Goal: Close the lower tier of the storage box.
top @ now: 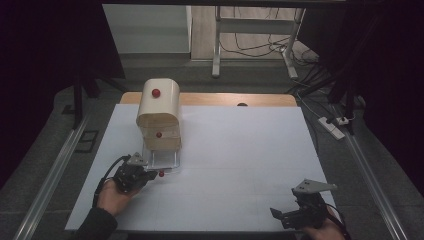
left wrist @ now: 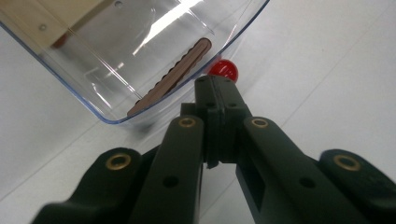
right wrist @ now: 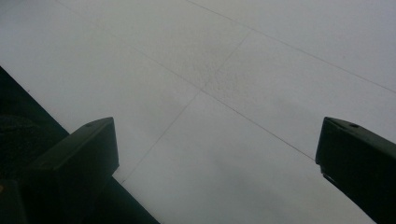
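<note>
- The red knob (left wrist: 223, 71) sits at the front rim of the clear tray (left wrist: 93, 88), touching it; in the high view the knob (top: 161, 174) lies at the tray's (top: 160, 160) near right corner, on the white board (top: 240, 160).
- The left gripper (left wrist: 215, 84) has its jaws pressed together with nothing between them, the tips just short of the knob (whether they touch it I cannot tell).
- In the high view the left gripper (top: 150, 175) lies low on the board, held by the left hand (top: 114, 196), pointing right toward the knob.
- Inside the tray lies a brown wavy-edged strip (left wrist: 170, 77), flat on the bottom.
- The tray juts out from under a cream, round-topped box (top: 159, 114), which carries two more red knobs, one on top (top: 156, 92) and one on the front (top: 159, 134).
- The right gripper (top: 280, 216) rests well apart, at the board's near right corner, jaws spread wide and holding nothing.
- In the right gripper view, bare board (right wrist: 233, 93) lies between the jaws.
</note>
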The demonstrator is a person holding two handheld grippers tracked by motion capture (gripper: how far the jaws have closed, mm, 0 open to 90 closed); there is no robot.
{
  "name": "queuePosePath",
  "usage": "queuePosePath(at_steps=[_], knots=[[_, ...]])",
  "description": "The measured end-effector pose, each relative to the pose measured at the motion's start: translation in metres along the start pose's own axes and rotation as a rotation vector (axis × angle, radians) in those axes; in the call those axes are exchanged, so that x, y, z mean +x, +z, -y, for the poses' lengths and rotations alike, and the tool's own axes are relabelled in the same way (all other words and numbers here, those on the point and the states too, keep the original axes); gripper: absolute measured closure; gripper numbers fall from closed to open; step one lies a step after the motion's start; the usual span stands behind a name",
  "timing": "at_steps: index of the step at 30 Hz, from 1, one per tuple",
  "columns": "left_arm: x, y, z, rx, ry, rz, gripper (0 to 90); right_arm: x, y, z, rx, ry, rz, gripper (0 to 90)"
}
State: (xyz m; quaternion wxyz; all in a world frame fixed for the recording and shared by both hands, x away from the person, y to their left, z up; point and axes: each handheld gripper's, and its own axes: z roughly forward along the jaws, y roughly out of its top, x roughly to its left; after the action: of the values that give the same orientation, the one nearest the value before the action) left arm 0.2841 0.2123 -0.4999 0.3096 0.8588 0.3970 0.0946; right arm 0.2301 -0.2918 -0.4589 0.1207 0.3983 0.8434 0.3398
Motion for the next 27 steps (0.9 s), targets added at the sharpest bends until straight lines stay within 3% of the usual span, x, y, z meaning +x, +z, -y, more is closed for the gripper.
queuePosePath(at_steps=[5,11,21,27], knots=[[0.004,0.001,-0.002,-0.017,-0.015,0.015,89.3,0.000,0.000,0.000,0.001,0.000,-0.001,0.0],[0.007,0.002,-0.005,-0.035,-0.018,0.000,89.3,0.000,0.000,0.000,0.002,0.000,-0.002,0.0],[0.017,0.005,-0.009,-0.063,-0.062,-0.013,89.3,0.000,0.000,0.000,0.005,0.000,-0.004,0.0],[0.020,0.007,-0.012,-0.064,-0.061,-0.026,89.3,0.000,0.000,0.000,0.006,0.000,-0.005,0.0]])
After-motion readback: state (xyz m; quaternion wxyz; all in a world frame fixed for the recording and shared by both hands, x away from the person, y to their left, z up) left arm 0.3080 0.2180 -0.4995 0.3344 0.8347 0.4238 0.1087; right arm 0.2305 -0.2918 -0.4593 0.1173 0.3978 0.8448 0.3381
